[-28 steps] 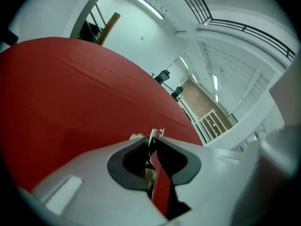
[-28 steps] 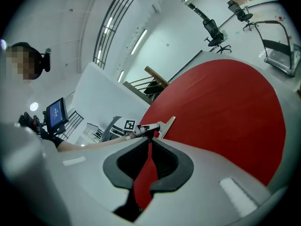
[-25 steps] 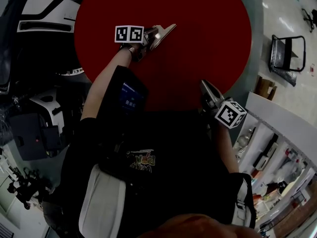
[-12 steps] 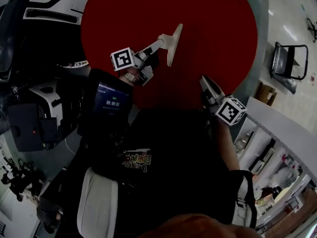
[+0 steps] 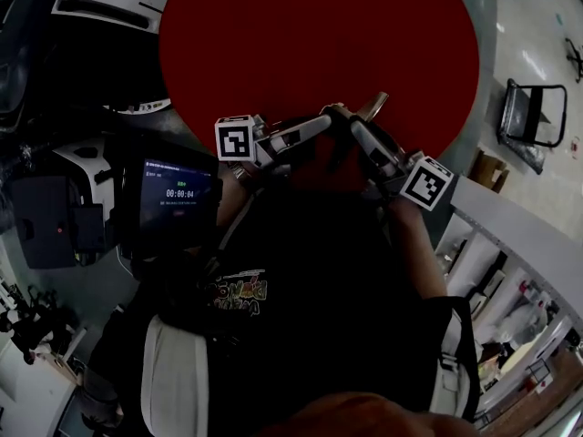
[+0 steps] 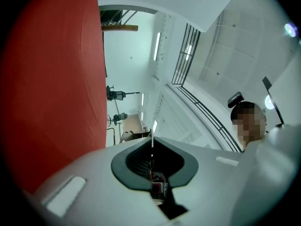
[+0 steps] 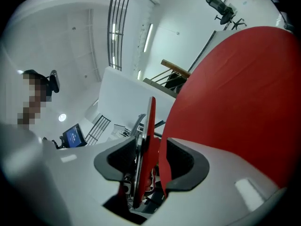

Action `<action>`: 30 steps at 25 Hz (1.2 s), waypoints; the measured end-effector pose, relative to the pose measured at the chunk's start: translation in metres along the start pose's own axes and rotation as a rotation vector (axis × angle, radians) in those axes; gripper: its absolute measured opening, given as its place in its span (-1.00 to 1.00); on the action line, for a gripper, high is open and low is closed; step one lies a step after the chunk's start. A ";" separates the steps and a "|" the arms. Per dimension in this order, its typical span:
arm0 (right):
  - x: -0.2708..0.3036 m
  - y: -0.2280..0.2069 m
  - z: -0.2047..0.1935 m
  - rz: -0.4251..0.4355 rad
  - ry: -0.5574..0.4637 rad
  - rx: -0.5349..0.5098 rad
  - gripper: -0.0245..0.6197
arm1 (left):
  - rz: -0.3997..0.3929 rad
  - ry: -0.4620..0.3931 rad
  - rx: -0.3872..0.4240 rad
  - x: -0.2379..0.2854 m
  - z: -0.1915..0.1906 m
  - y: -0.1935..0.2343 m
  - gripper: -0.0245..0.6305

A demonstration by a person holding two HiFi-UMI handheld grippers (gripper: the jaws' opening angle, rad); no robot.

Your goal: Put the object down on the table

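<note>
A round red table (image 5: 319, 35) fills the top of the head view. Over its near edge my two grippers meet tip to tip. My left gripper (image 5: 330, 121) comes in from the left with its jaws together; a thin flat pale object (image 5: 375, 106) sticks out past them, and a pale sliver shows in their seam (image 6: 151, 142). My right gripper (image 5: 353, 127) reaches up from the right and its jaws are opening. In the right gripper view the flat object (image 7: 146, 164) stands edge-on between the right gripper's (image 7: 154, 142) pads, near the left one, with a gap on its other side.
White shelves (image 5: 510, 244) with small goods stand at the right, and a black-framed chair (image 5: 531, 107) sits beyond them. A lit screen (image 5: 179, 194) rides on the person's left forearm. Dark machines (image 5: 55, 217) crowd the left side. The person's torso fills the lower middle.
My left gripper has carried the flat object from farther out over the table back toward the near edge and the right gripper. The right jaws, shut before, now stand apart around it.
</note>
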State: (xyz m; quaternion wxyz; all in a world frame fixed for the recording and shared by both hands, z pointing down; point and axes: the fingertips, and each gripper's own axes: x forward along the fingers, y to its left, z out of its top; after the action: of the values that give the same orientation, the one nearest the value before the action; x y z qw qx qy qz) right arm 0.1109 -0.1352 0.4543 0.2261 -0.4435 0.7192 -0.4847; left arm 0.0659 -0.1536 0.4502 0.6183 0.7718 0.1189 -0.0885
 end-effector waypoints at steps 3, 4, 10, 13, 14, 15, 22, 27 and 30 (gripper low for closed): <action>0.007 0.000 -0.006 0.040 0.021 0.037 -0.27 | -0.042 0.047 0.016 0.008 -0.002 -0.005 -0.84; 0.009 0.003 -0.007 0.061 0.027 0.051 -0.30 | -0.046 0.060 0.015 0.009 -0.004 -0.005 -0.84; -0.020 0.034 -0.020 0.147 0.058 0.054 -0.53 | -0.047 0.056 0.093 0.014 -0.033 -0.039 -0.82; -0.038 0.051 -0.019 0.202 0.082 0.014 -0.53 | -0.073 -0.010 0.121 0.018 -0.047 -0.059 -0.80; -0.044 0.055 -0.016 0.212 0.085 -0.001 -0.53 | -0.076 -0.037 0.133 0.018 -0.049 -0.064 -0.81; -0.052 0.058 -0.013 0.219 0.083 -0.011 -0.53 | -0.075 -0.063 0.146 0.018 -0.051 -0.069 -0.81; -0.146 0.050 0.004 0.216 0.026 -0.017 -0.53 | 0.139 -0.138 0.330 0.011 -0.107 -0.072 -0.76; -0.183 0.002 0.012 0.077 -0.031 -0.030 -0.53 | 0.471 -0.119 0.447 -0.032 -0.171 -0.036 -0.73; -0.185 -0.021 0.033 -0.031 -0.116 -0.074 -0.53 | 0.524 -0.118 0.400 -0.062 -0.186 -0.024 -0.73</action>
State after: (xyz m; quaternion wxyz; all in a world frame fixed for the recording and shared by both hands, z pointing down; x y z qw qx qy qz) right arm 0.2384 0.0043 0.4400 0.2435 -0.4902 0.7151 -0.4348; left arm -0.0026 0.0277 0.4862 0.4619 0.8759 -0.1393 0.0074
